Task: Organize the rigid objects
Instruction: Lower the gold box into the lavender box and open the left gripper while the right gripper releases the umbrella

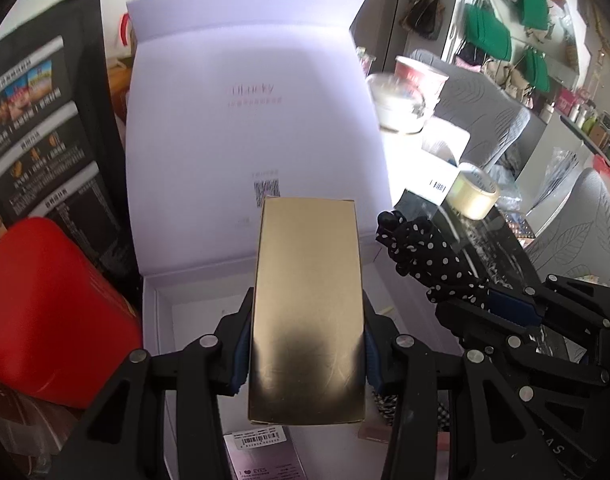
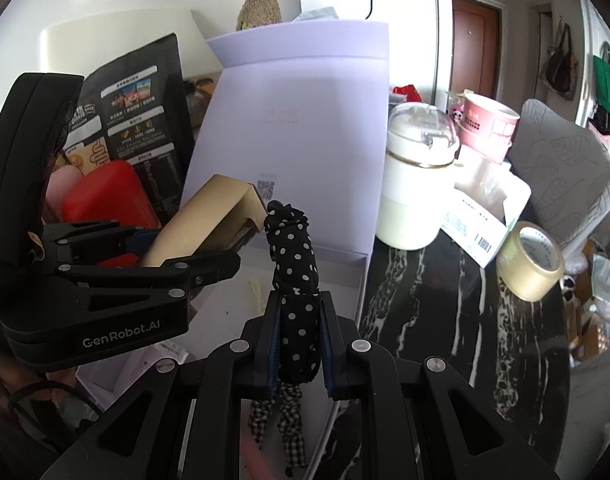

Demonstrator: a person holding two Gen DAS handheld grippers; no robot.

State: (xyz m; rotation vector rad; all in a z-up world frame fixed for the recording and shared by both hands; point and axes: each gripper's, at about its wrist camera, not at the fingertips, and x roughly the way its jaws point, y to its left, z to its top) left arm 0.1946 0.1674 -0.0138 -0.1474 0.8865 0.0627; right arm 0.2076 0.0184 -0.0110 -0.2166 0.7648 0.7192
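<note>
Lengthwise, the gold box [image 1: 308,320] runs straight out along the left gripper [image 1: 307,344], its far end over the open white case [image 1: 161,312] ahead and below. Both pads clamp its long sides. The gripper tilts steeply down. Just right of it, the right gripper [image 2: 299,344] is closed narrow on a rolled dotted cloth [image 2: 295,280], whose long axis also points forward past the fingertips, slanting down toward the case's right edge. The tape roll [image 2: 531,262] sits on the dark surface [image 2: 445,312] farther right.
</note>
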